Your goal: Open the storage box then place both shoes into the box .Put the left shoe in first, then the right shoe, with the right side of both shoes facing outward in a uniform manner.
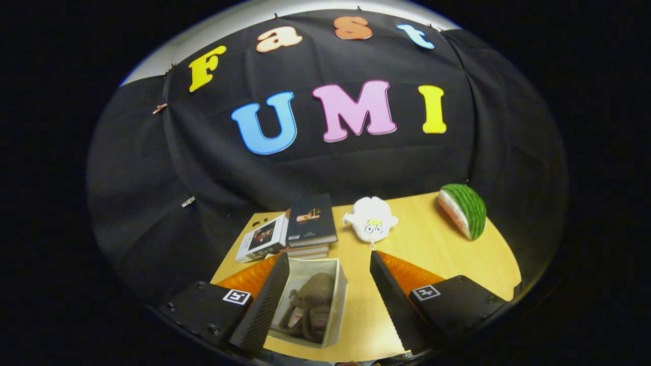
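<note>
Gripper (325,300) nearest the camera: two black fingers spread wide apart, nothing held between them, each with an orange part and a square marker tag behind it. Left finger (264,300) overlaps the near left wall of the storage box (339,290); right finger (394,300) sits over bare wooden table (432,244), apart from the box. Box is pale, open-topped, standing on the table between the fingers, closer to the left one, its long axis running away from the camera. Inside: brown shoes (311,305), lying lengthwise along the box's long axis; a lighter inner lining shows at the near end. Cannot tell toe from heel, which side faces outward, or whether this is one shoe or two. Beyond the box, a stack of books (311,221) with a dark cover on top; a white-covered book (262,239) leans just beside it on the left. Further right, a white plush toy (371,219); well apart, near the table's far right corner, a watermelon-slice plush (464,209).
</note>
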Available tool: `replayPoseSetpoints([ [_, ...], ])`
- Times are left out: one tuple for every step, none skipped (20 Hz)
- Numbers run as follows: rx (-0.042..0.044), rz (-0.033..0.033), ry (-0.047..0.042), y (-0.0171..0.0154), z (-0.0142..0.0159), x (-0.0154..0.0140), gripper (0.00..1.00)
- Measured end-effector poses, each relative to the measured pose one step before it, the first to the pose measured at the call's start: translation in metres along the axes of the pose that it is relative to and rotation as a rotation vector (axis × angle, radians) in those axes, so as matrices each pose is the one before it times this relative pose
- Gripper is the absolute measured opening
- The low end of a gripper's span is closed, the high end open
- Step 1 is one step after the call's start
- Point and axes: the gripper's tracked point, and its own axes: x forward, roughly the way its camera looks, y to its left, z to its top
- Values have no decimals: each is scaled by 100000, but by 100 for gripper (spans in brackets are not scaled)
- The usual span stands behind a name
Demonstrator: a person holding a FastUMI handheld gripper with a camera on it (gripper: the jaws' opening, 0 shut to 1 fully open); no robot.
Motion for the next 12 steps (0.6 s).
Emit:
replayPoseSetpoints([
  [-1505,-1223,-3813,-1052,1161,-395,98],
  [-1191,-928,-3476,-1039,1053,-240,98],
  [-1044,-748,-3118,-1168,960,34,98],
  [-565,-650,-2334,-1072,855,-147,99],
  [-719,-540,-3079,-1332,990,-54,99],
  [-833,-504,-1961,-1380,614,29,99],
  [-968,-214,-1846,-1343,402,147,98],
  [-1142,-529,-1630,-1547,438,77,98],
  [-1217,-1059,-1726,-1648,368,61,98],
  [-928,-1366,-2634,-1752,427,115,98],
  [-1197,-1684,-2622,-1755,298,70,98],
  [-953,-2151,-2575,-1691,216,172,98],
])
